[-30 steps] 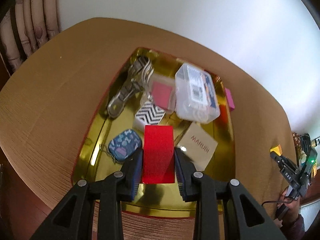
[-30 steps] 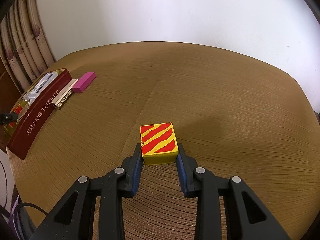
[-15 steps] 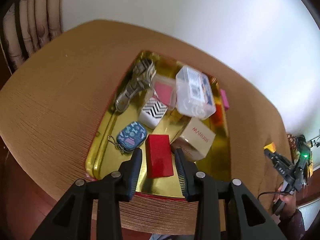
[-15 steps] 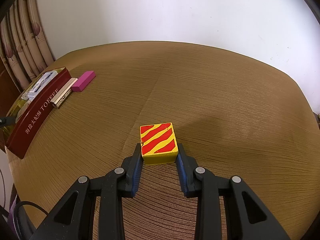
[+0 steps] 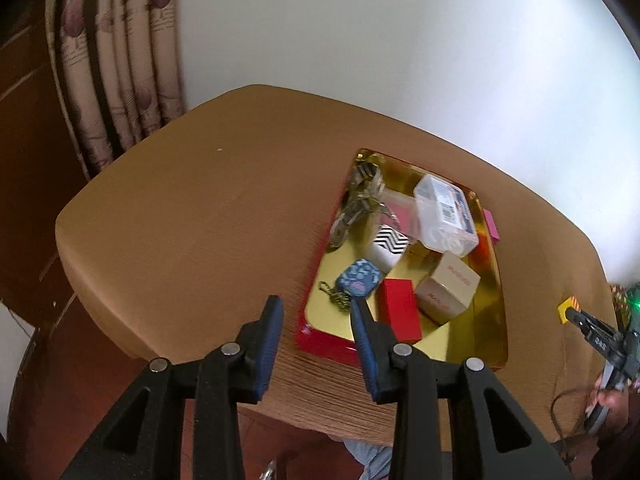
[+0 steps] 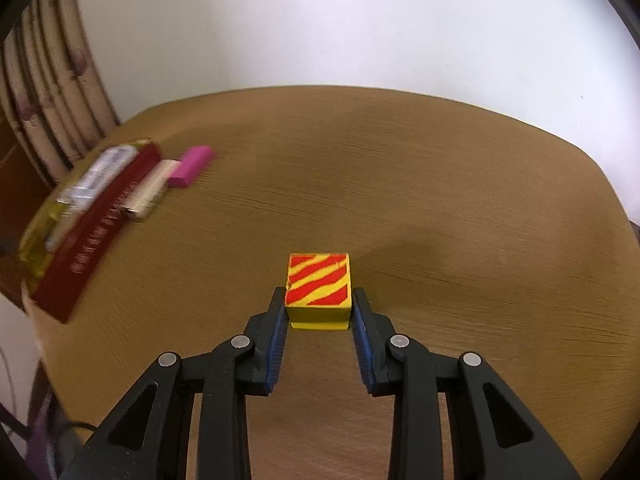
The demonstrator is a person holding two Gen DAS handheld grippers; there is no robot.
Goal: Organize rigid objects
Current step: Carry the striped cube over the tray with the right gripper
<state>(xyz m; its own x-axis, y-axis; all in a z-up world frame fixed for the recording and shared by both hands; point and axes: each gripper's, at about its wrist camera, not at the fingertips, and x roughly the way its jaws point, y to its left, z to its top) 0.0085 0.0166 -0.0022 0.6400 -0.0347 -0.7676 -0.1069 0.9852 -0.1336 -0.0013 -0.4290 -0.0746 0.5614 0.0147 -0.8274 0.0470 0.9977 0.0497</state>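
Right wrist: right tongs clamp striped block

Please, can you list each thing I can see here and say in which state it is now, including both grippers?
left gripper: jaws apart, nothing between them, beside the tray
right gripper: closed on the striped block
striped block: gripped at both sides
red box: lying in the tray, released
gold tray: on the table, holding several things
clear plastic case: lid shut, in the tray
pink block: on the table, outside the tray
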